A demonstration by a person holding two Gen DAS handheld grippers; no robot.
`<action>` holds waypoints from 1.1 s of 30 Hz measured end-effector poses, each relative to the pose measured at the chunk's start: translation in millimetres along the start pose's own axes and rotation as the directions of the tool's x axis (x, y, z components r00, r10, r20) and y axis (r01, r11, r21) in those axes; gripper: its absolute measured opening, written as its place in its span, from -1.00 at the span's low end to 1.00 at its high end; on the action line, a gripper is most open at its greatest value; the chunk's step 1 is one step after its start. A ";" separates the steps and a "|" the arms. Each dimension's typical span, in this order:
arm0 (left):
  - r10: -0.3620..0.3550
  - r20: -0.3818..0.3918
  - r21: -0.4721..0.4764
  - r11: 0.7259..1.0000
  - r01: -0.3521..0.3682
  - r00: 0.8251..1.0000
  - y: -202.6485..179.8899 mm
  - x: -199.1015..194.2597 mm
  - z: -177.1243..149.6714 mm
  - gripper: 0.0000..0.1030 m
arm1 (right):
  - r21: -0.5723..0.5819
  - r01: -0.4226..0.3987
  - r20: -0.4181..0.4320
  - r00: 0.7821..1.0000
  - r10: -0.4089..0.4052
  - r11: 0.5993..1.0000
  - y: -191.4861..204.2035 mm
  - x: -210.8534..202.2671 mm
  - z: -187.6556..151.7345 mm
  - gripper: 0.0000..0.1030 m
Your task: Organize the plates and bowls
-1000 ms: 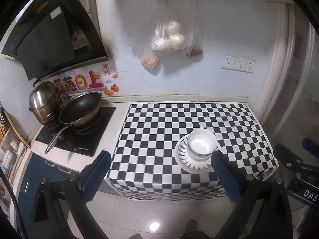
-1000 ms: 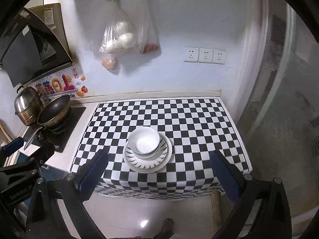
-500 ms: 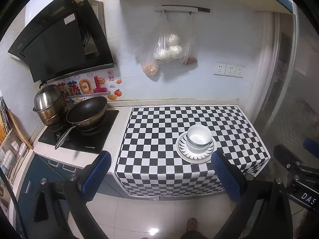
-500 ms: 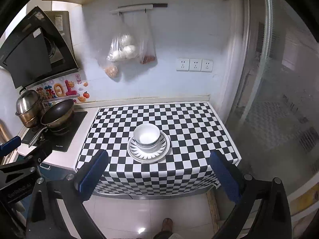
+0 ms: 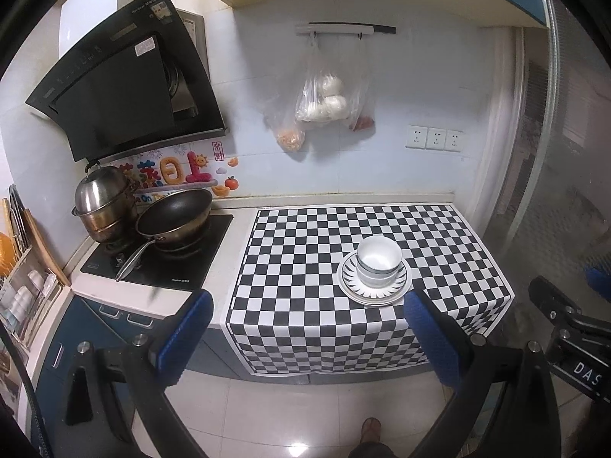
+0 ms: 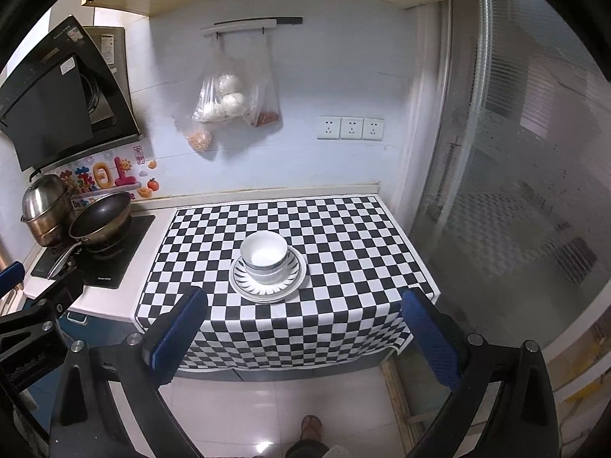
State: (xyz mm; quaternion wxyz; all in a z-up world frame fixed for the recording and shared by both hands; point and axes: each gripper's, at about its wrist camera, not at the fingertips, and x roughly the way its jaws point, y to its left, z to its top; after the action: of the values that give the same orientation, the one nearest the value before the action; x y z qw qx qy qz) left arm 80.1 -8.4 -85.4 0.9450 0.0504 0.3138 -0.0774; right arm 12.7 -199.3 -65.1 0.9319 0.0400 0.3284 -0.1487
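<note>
Hanging short of the counter edge — left tongs [image 5: 307, 315] wide, right tongs [image 6: 303, 315] wide, bowls [image 6: 264, 253] on plate [image 6: 292, 284].

A checkered cloth [image 6: 305, 229] covers the counter [image 5: 236, 252] and hangs over its front edge. On the cloth, toward the front, sits a plate [image 6: 267, 276] with stacked bowls [image 6: 264, 253] on it. Left of the cloth lies a cooktop [image 5: 168, 255] carrying a pan [image 5: 173, 215], with a pot [image 5: 103, 202] behind and left of the pan. A range hood [image 5: 122, 95] hangs above them. On the wall behind the cloth, bags [image 6: 229, 103] hang from a rail [image 6: 244, 24]; 3 sockets [image 6: 350, 128] sit to their right
</note>
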 end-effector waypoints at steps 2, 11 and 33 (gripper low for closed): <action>0.000 0.002 0.001 1.000 0.000 1.000 -0.9 -2.1 -1.5 0.99 | 0.002 0.002 0.000 1.000 -0.002 1.000 -3.0 -2.0 -1.5 1.00; -0.002 0.023 0.003 1.000 0.002 1.000 -2.2 -13.1 -2.1 0.99 | 0.003 0.007 0.008 1.000 -0.007 1.000 -7.6 -9.4 -5.7 1.00; 0.010 0.032 0.005 1.000 -0.010 0.999 -4.6 -22.4 -5.0 0.99 | 0.007 -0.008 0.018 1.000 0.008 1.000 -13.6 -16.8 -3.7 1.00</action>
State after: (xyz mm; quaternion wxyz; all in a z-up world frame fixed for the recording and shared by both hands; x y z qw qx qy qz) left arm 58.6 -9.7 -76.1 0.9501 0.0531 0.2985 -0.0741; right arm -6.0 -207.4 -57.2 0.9352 0.0432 0.3194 -0.1467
